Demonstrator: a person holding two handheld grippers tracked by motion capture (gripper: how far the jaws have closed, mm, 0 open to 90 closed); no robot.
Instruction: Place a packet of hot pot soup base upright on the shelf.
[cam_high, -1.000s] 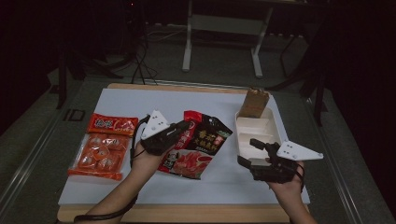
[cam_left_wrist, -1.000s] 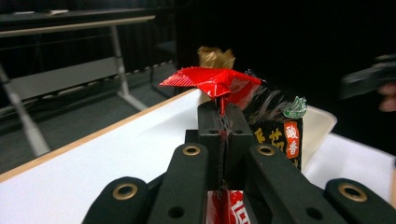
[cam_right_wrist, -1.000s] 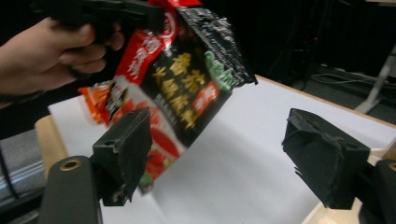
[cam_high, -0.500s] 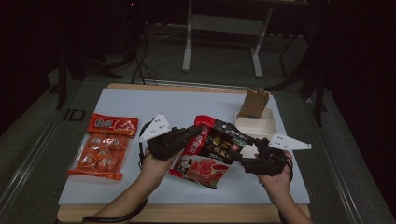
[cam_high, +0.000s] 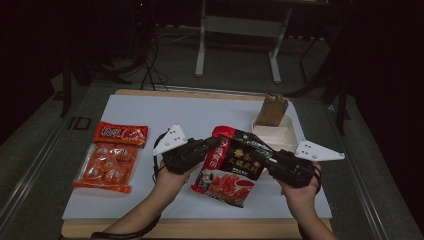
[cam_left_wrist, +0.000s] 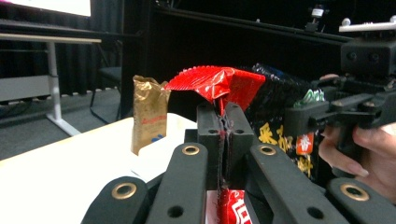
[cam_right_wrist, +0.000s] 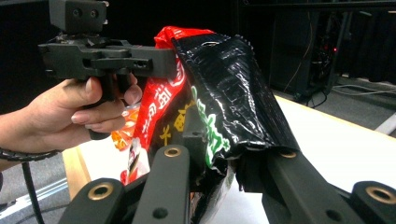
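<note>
The step in hand looks like a two-handed grip on the pouch (cam_high: 231, 166), held just above the tabletop (cam_high: 150, 107). The left gripper (cam_high: 216, 143) pinches its red edge; the right gripper (cam_high: 266, 161), jaws just closing, clamps its black edge. Next likely calls for a lift toward the tray (cam_high: 274, 133). Count: one orange pack (cam_high: 107, 162), one pouch, one tray, one gold bag (cam_high: 272, 110).

Left gripper (cam_high: 216, 145) and right gripper (cam_high: 264, 161) pinch the red-black pouch (cam_high: 231, 166) above the white mat (cam_high: 165, 112).
</note>
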